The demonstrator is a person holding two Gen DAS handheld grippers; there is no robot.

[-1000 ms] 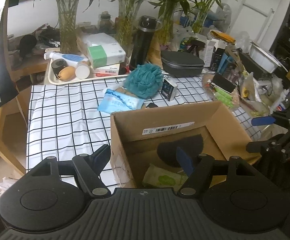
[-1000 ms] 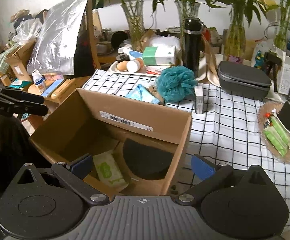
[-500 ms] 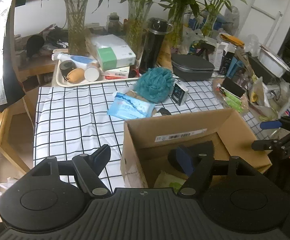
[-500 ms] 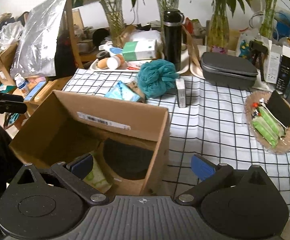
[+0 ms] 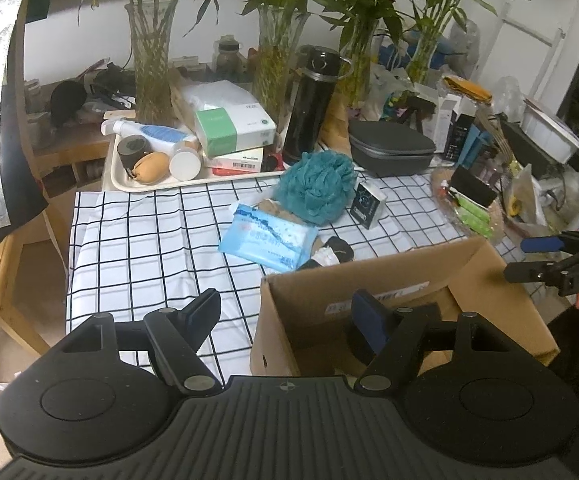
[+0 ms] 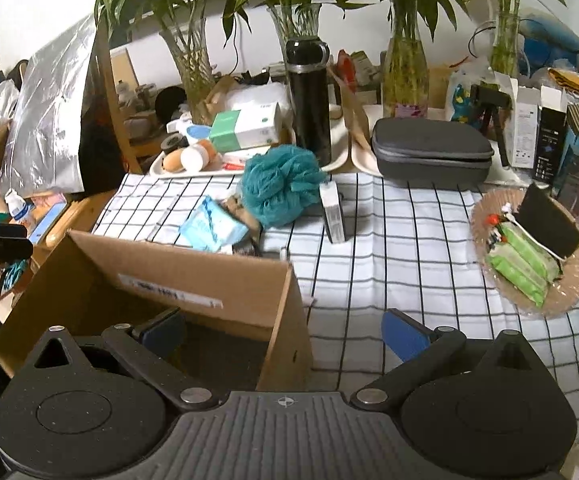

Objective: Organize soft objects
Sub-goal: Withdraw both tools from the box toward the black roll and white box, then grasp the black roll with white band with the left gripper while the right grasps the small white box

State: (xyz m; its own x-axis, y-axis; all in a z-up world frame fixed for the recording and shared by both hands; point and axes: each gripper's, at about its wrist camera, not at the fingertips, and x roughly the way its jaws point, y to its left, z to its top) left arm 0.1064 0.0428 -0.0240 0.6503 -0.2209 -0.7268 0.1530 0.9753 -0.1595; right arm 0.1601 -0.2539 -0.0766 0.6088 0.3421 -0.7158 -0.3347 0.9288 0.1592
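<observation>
An open cardboard box stands at the near edge of the checked tablecloth. Behind it lie a teal bath pouf, a blue wipes pack and a dark sock. My left gripper is open and empty, straddling the box's left wall. My right gripper is open and empty, straddling the box's right wall; it also shows at the right of the left wrist view. The box contents are mostly hidden.
A tray with bottles and boxes, a black flask, glass vases with plants and a grey case line the back. A small box stands mid-table. A wicker basket with green packs sits right.
Both grippers have pulled back and risen from the box, so its inside has dropped out of view. Both stay open and empty.
</observation>
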